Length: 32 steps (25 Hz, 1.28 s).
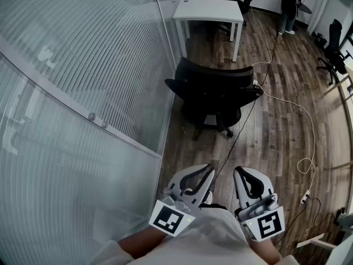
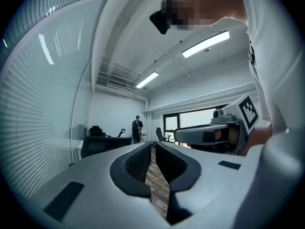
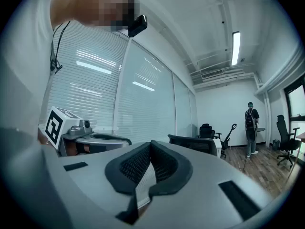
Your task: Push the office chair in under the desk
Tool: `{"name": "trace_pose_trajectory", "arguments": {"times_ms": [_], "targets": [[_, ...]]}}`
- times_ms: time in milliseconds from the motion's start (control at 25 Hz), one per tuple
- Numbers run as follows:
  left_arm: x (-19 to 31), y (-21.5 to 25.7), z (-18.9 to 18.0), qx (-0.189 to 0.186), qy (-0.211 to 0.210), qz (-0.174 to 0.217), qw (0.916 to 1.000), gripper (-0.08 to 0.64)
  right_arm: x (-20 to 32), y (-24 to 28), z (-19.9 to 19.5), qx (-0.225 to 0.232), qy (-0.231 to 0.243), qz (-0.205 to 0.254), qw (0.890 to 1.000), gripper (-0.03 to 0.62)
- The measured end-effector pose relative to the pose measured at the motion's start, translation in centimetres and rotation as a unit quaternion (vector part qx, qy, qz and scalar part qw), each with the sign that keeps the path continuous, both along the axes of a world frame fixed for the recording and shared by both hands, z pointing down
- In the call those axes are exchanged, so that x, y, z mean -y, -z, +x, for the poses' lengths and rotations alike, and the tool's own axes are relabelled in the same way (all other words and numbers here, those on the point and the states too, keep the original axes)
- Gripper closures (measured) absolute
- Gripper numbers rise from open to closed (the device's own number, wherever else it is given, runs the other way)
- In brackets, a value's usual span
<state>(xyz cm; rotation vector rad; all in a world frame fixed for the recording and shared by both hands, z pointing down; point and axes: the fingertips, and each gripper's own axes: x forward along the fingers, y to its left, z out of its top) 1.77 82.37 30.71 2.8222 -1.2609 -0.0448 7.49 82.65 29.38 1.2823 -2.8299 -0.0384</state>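
Zero progress so far on the job: one black office chair [image 1: 214, 93] stands out on the wood floor [image 1: 276, 120], straight ahead of both my claws and well apart from them, and one white table [image 1: 208, 10] waits beyond it, with bare boards showing between the two. My two claws are level and side by side, the left claw [image 1: 205, 173] closed down to a hairline slit and the right claw [image 1: 247, 173] fully closed. Neither holds anything or touches the chair. As I judge it, the whole task remains: close the distance, set the claws against the chair and roll it forward until the seat goes under the table. Counted elsewhere: at least three more dark chairs, two behind the table and one far off to the right of my right claw [image 1: 333, 46]; one person [image 1: 288, 4] standing in the far corner; one white cable [image 1: 305, 142] looping across the floor to the right of the chair; and one glass wall [image 1: 83, 65] with blinds running along the left of my left claw.
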Motion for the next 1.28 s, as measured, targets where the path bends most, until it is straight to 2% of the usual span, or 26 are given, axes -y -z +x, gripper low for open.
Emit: {"name": "trace_pose_trajectory", "arguments": {"times_ms": [560, 1000, 1120, 1280], "targets": [[0.4, -0.5, 3.6, 0.002, 0.005, 0.002, 1.0000, 0.508, 0.4, 0.0, 2.6, 0.020, 0.021, 0.006, 1.000, 0.561], [1.5, -1.1, 3.3, 0.015, 0.008, 0.003, 0.9998, 0.508, 1.6, -0.1, 2.5, 0.026, 0.025, 0.009, 0.999, 0.561], [2.3, -1.5, 3.0, 0.051, -0.005, 0.010, 0.9986, 0.508, 2.8, -0.2, 2.3, 0.037, 0.014, 0.001, 0.999, 0.561], [4.4, -2.3, 2.4, 0.092, -0.019, 0.017, 0.9954, 0.508, 4.8, -0.4, 2.0, 0.023, 0.019, 0.010, 1.000, 0.561]]}}
